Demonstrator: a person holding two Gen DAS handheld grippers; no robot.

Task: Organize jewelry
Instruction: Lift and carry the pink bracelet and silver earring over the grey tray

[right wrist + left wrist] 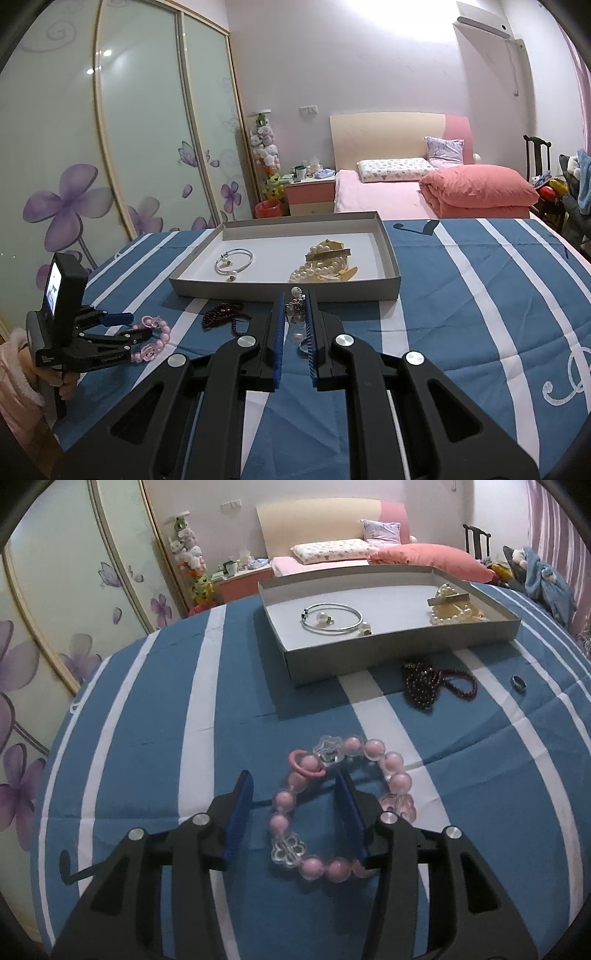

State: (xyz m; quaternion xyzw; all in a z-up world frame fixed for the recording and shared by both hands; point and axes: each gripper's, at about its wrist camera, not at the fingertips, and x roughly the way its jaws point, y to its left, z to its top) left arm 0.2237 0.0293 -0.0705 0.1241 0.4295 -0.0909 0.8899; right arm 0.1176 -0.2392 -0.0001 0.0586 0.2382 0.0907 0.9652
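Jewelry is lying partly on the blue striped cloth (147, 720) and partly inside the shallow grey box (369, 661) that is sitting further back on it. Your left gripper (295, 786) is standing wide apart over the pink bead bracelet (332, 812): one blue pad is resting outside the ring of beads on the left, the other pad is inside the ring, so the left side of the bracelet is lying between the jaws but they are not pressing it. The bracelet is lying flat on the cloth.

Your right gripper (295, 306) is narrowed on a small silver pendant with a pearl (296, 306), which is hanging between the blue pads (280, 332) just in front of the box wall; the pads appear to be touching it on both sides.

Inside the box, a silver bangle (332, 622) with two pearl earrings is lying on the left side, and a pile of cream pearls with a gold clip (452, 607) is lying on the right side. On the cloth, just in front of the box, a dark red bead necklace (436, 685) is lying, and a small dark ring (518, 683) is lying near it, further right.
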